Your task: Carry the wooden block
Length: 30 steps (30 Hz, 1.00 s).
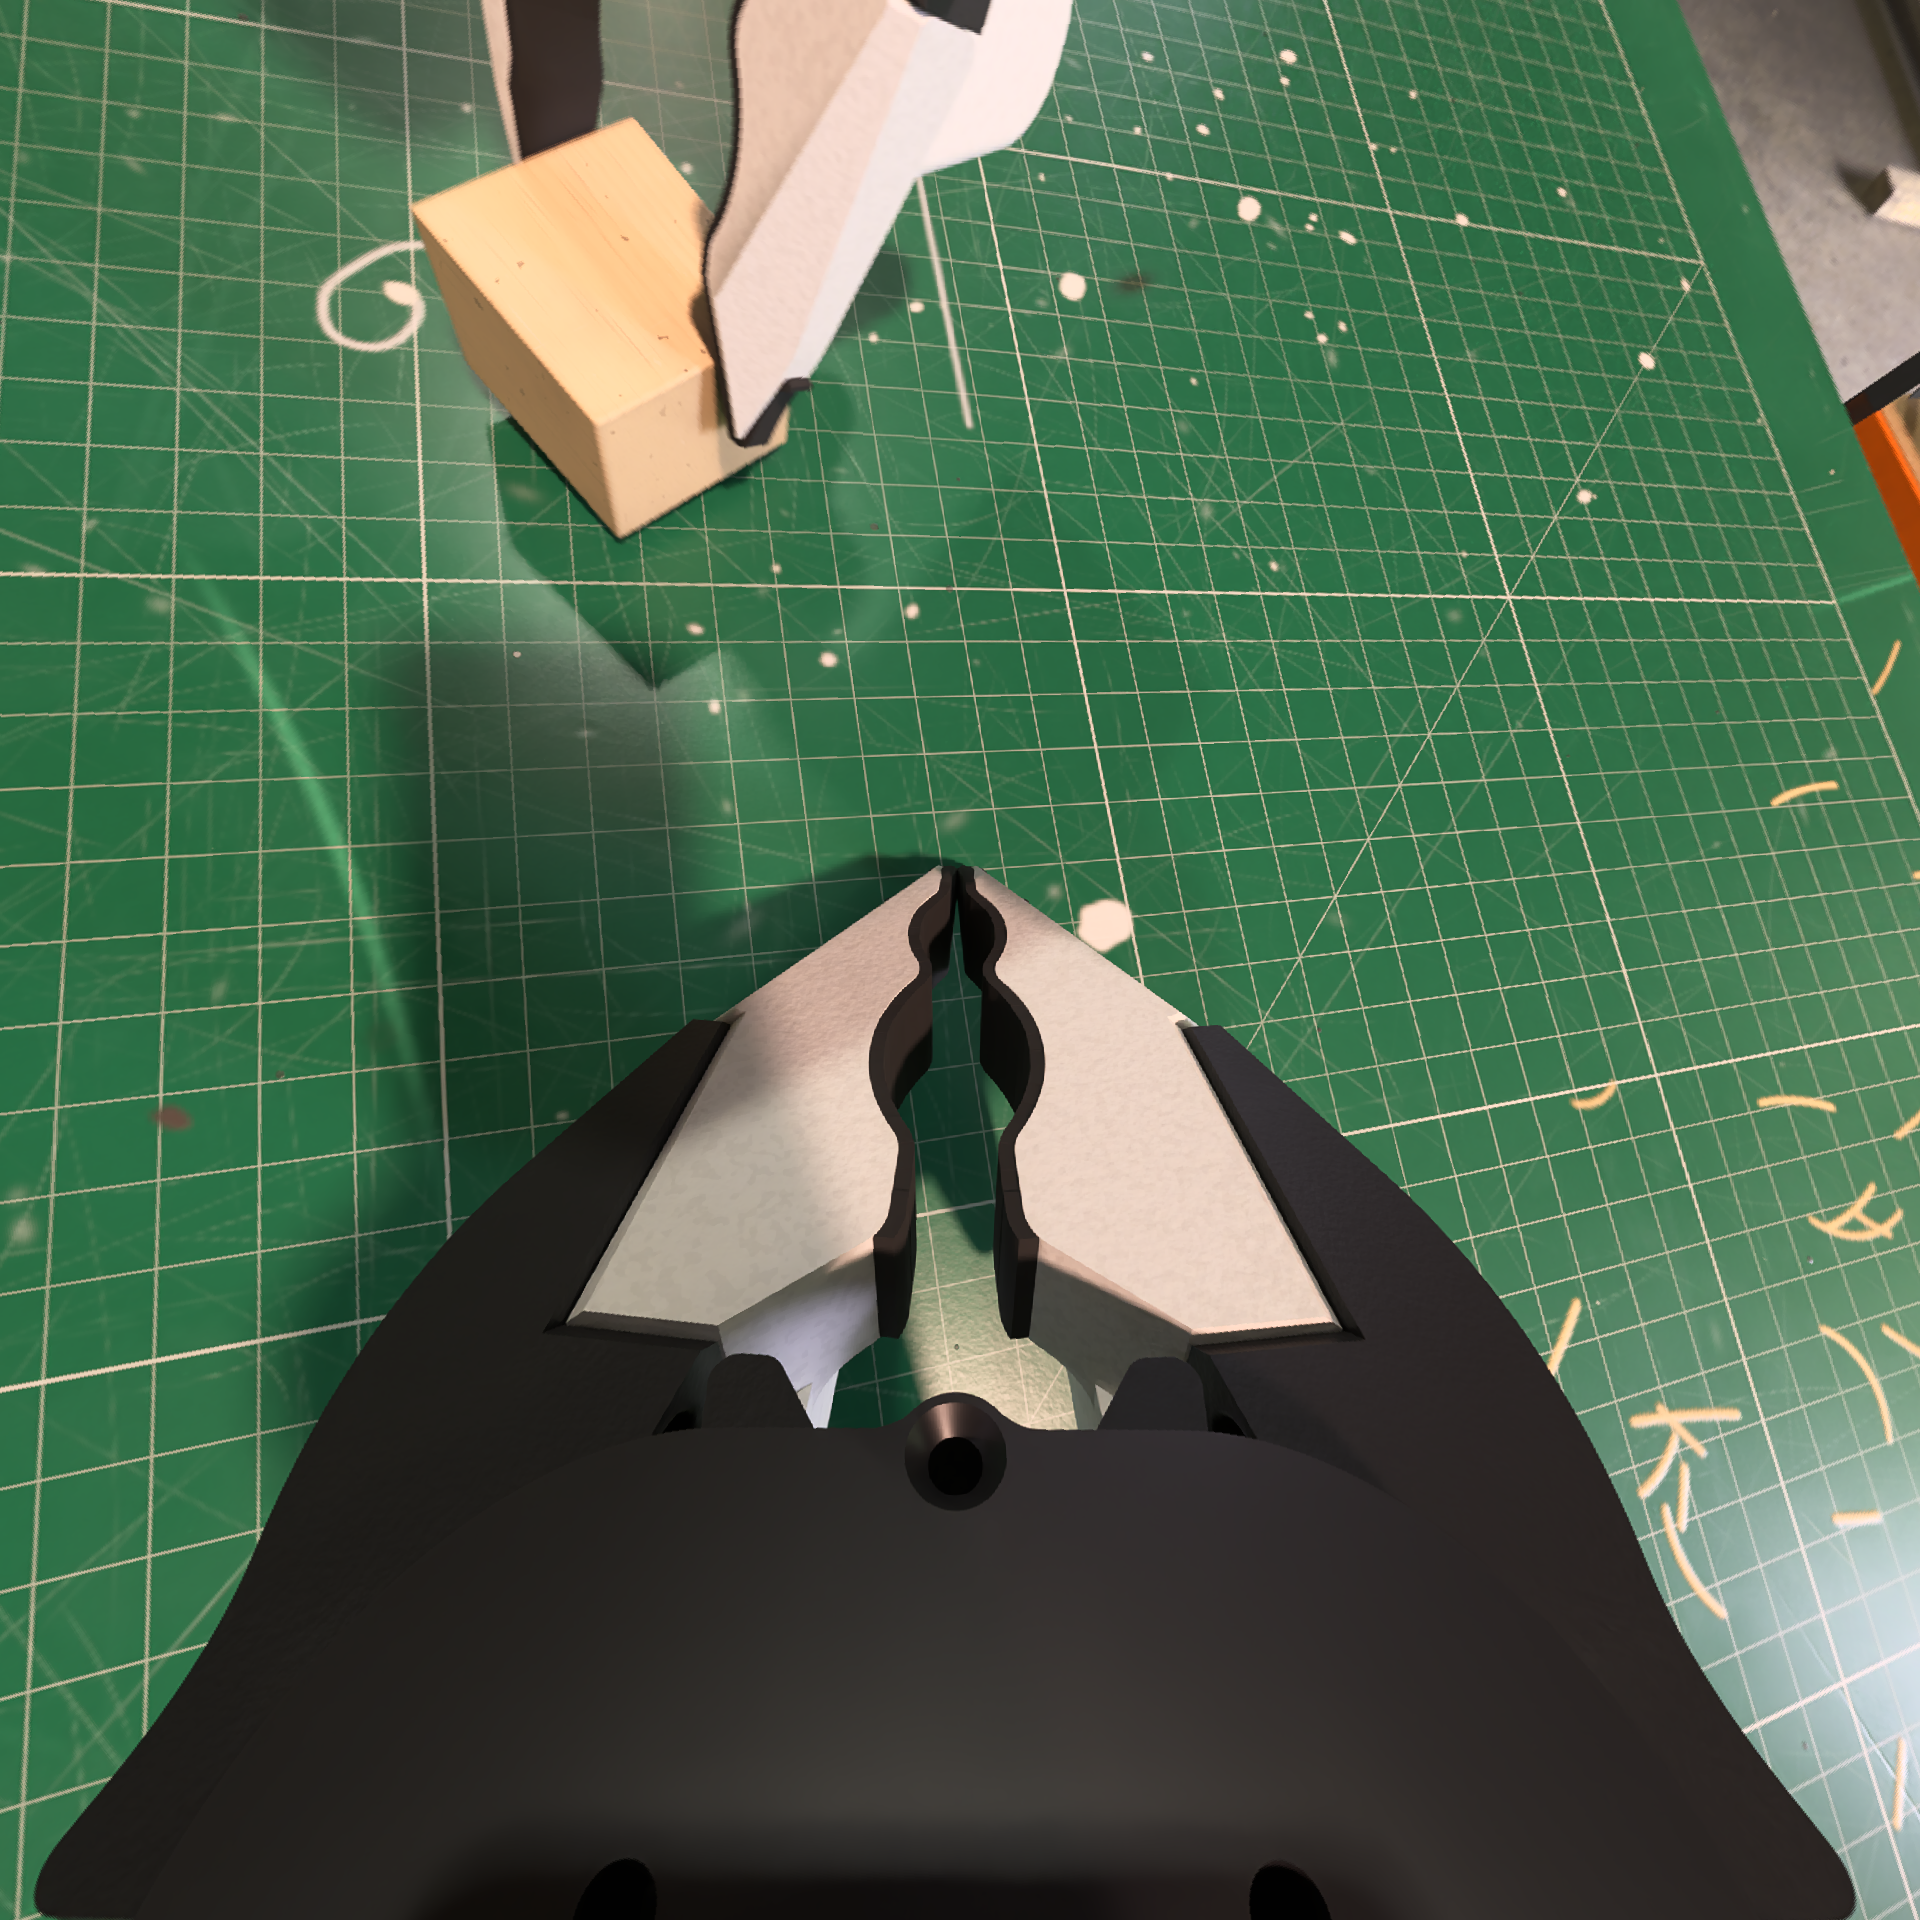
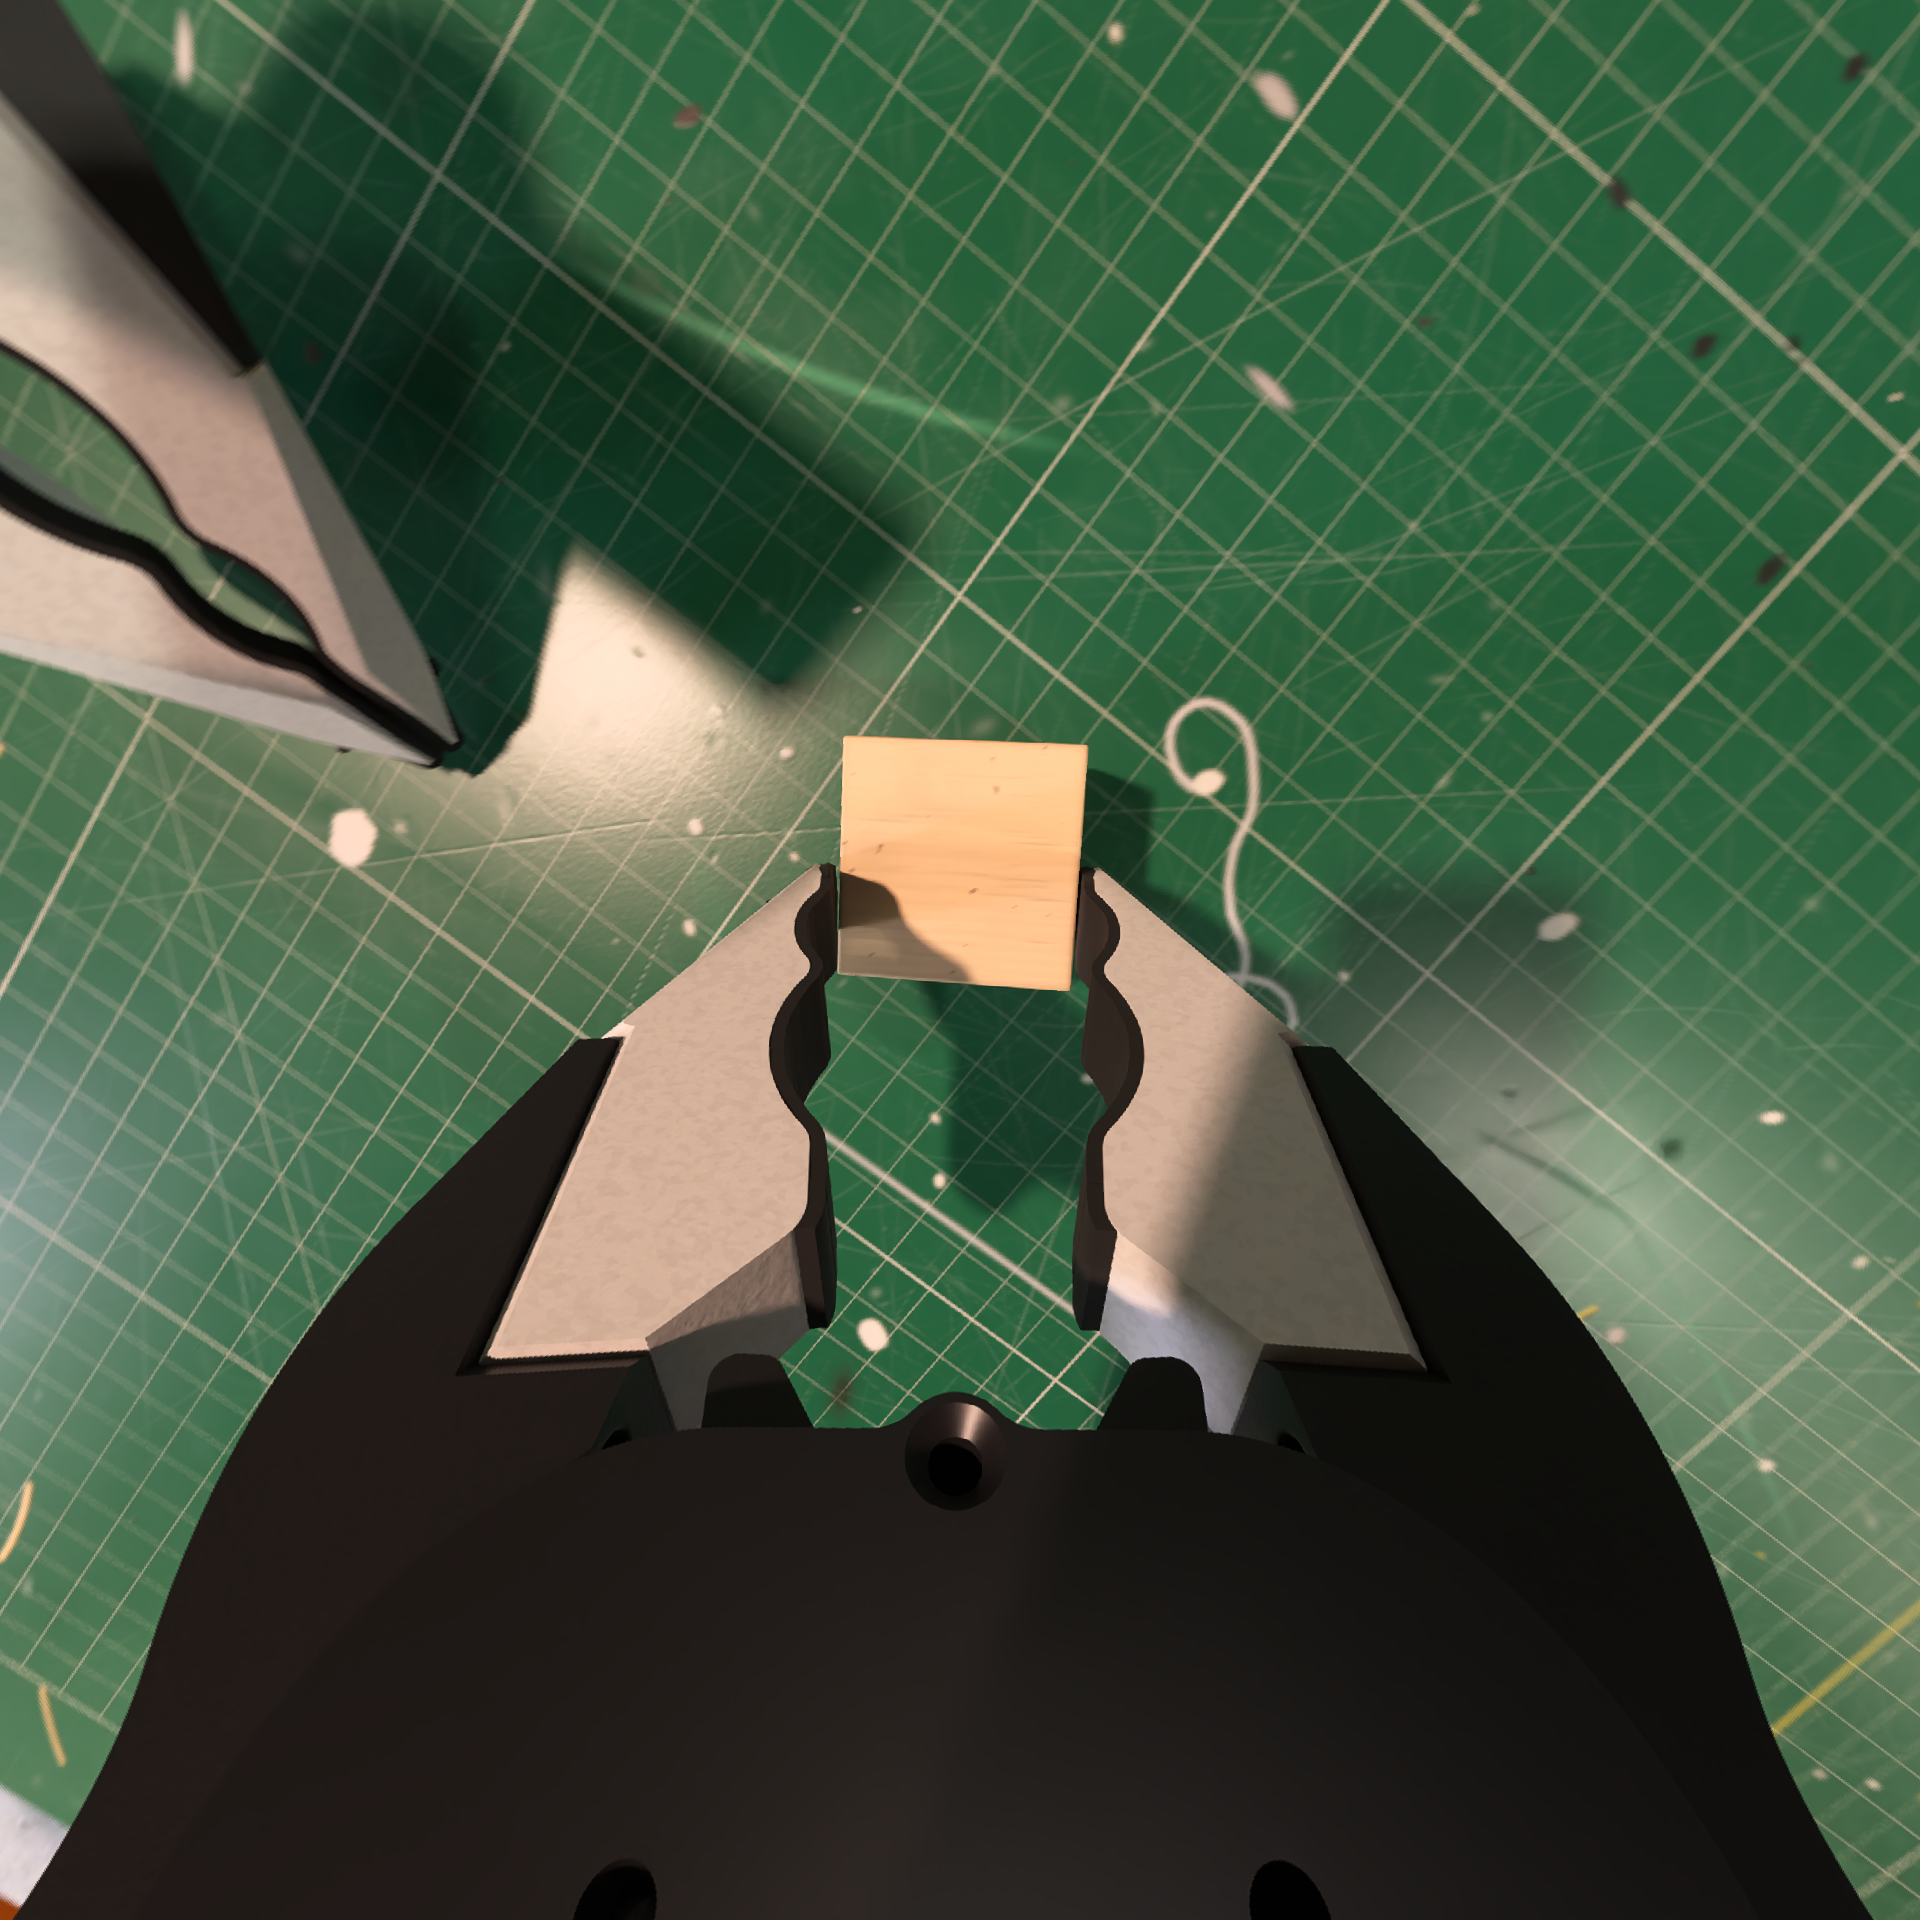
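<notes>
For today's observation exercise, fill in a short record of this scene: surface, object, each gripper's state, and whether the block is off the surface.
Surface: green cutting mat with grid lines and paint specks
Object: wooden block, light-coloured, roughly cubic
Right gripper: fingertips pressed on two opposite sides of the block
Left gripper: shut, empty, apart from the block
Block height: appears lifted; its shadow falls apart from it on the mat

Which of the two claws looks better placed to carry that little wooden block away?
The right gripper. Its fingertips sit against both sides of the wooden block, apparently clamping it. The left gripper is shut on nothing, well short of the block over the green mat.
</notes>
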Tool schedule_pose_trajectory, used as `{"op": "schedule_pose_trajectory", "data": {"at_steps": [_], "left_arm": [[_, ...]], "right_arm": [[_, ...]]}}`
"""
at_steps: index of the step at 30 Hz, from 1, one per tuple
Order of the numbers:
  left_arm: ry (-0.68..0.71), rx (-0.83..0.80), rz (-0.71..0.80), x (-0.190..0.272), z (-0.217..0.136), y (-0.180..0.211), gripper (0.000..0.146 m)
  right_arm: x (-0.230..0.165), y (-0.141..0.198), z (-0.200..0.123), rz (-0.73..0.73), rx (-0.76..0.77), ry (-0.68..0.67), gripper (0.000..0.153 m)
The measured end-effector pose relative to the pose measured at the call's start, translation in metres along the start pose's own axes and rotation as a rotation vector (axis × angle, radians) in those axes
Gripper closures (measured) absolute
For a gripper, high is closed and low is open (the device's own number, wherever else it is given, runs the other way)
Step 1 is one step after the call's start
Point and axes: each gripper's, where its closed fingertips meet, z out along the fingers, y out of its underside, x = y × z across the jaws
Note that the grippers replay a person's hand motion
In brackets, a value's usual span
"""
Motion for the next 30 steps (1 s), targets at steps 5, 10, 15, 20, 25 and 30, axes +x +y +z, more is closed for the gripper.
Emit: {"op": "schedule_pose_trajectory", "data": {"at_steps": [5, 10, 15, 20, 25, 30], "left_arm": [[0.028, 0.032, -0.035, -0.002, 0.000, -0.001, 0.146], [0.004, 0.036, -0.036, -0.006, 0.001, -0.002, 0.146], [0.008, 0.037, -0.040, -0.006, 0.000, -0.001, 0.146], [0.004, 0.036, -0.038, -0.006, 0.000, -0.001, 0.146], [0.005, 0.036, -0.040, -0.006, 0.000, -0.001, 0.146], [0.001, 0.038, -0.040, -0.007, 0.000, -0.001, 0.146]], "right_arm": [[-0.012, -0.009, 0.005, -0.020, -0.004, -0.054, 0.107], [-0.006, -0.011, 0.006, -0.019, -0.053, -0.005, 0.107], [-0.027, -0.021, 0.011, -0.010, -0.009, -0.129, 0.107], [0.003, -0.019, 0.008, 0.043, -0.045, 0.040, 0.107], [-0.032, -0.020, 0.012, -0.028, -0.010, -0.119, 0.107], [0.012, -0.023, 0.008, 0.043, -0.069, 0.140, 0.107]]}}
